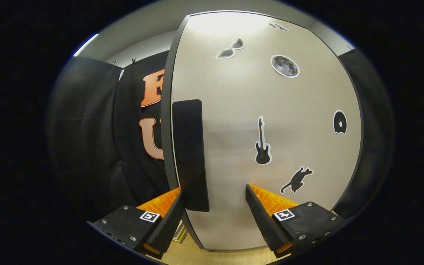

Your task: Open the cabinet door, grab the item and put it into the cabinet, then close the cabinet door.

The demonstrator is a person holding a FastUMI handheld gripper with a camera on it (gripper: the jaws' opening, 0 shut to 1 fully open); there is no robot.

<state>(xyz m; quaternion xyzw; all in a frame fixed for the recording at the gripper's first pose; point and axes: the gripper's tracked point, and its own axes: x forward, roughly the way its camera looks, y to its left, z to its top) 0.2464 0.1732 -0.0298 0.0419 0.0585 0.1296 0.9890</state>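
Grey laminate is facing the camera at close range: the cabinet door [263, 110] is standing just ahead of the hand-held gripper [215, 198], its dark-trimmed left edge curving down toward the floor. A tall black handle [190, 154] is sitting on the door near that left edge, and the two fingers are standing wide apart, the left one just at the handle's lower end and beside the door's edge, the right one well to the right against the plain panel; whether either is touching is hard to tell, and neither is pressing on anything from both sides. The item meant for the cabinet cannot be made out from here, so where it is lying cannot be told, and the cabinet's inside is hidden behind the panel; the scene is fitting both a door about to be pulled open and one being pushed to. Judging by the spread, the main risk is a poor hold: if the fingers are closing this low on the handle, they could be slipping off its bottom end, or the left finger could be catching the door's edge and scraping along it rather than turning the door. Stickers are dotting the panel, a guitar [262, 143], a cat [296, 180], a moon [285, 66] and sunglasses [230, 49] among them. Black cloth [87, 129] is hanging close on the left, where a swinging door might be brushing it, and a strip of pale wooden floor [197, 255] is showing below.
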